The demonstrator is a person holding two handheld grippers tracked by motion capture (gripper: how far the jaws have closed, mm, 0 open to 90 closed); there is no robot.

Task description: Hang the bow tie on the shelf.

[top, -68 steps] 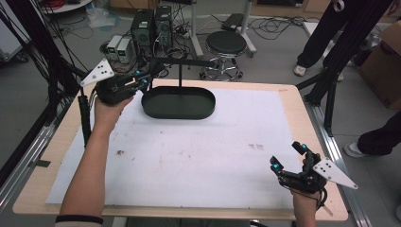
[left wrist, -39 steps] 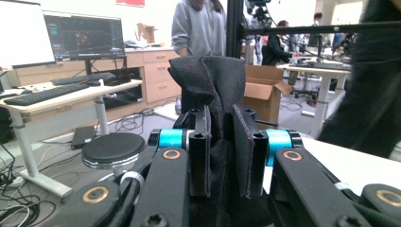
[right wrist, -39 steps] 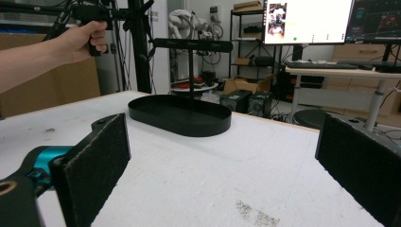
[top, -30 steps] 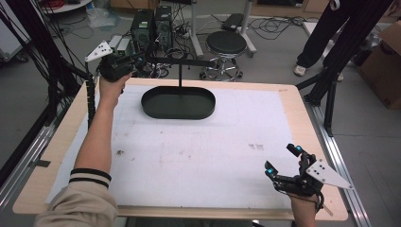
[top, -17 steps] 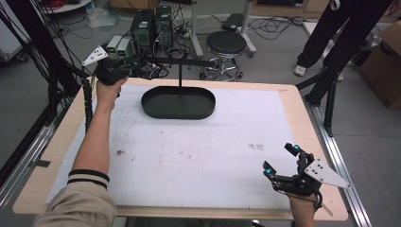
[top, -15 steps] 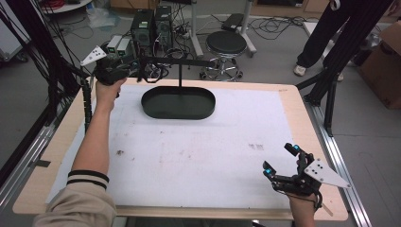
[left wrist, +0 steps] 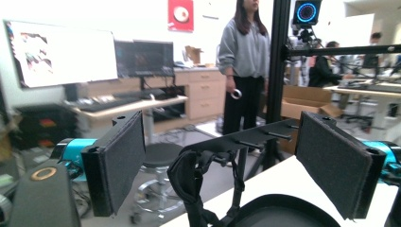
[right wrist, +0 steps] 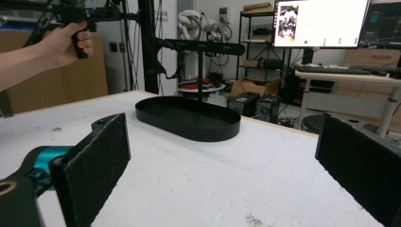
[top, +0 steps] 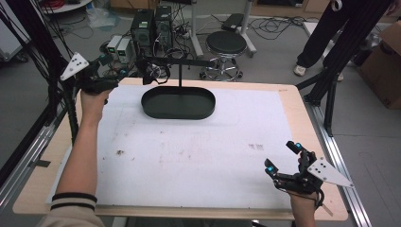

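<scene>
Left gripper view: left gripper [left wrist: 217, 165] jaws spread, lining up on black strap [left wrist: 191, 184] hanging from stand crossbar [left wrist: 257, 137]'s end, surface 11 o'clock. Advising: centring strap before closing. Right gripper [top: 283, 158] idling spread, 5 o'clock.

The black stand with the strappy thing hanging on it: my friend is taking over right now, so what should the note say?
Left gripper: raised at the table's far left corner, jaws open, holding nothing, aimed at the black strap that hangs from the left end of the stand's crossbar.
Right gripper: open, holding nothing, low over the near right corner of the table.
Things: the stand's oval tray sits at the far middle of the table; what lies inside it cannot be told.
Done: nothing gripped yet.
Left: probably close the left jaws on the strap and lift it off the bar.
</scene>
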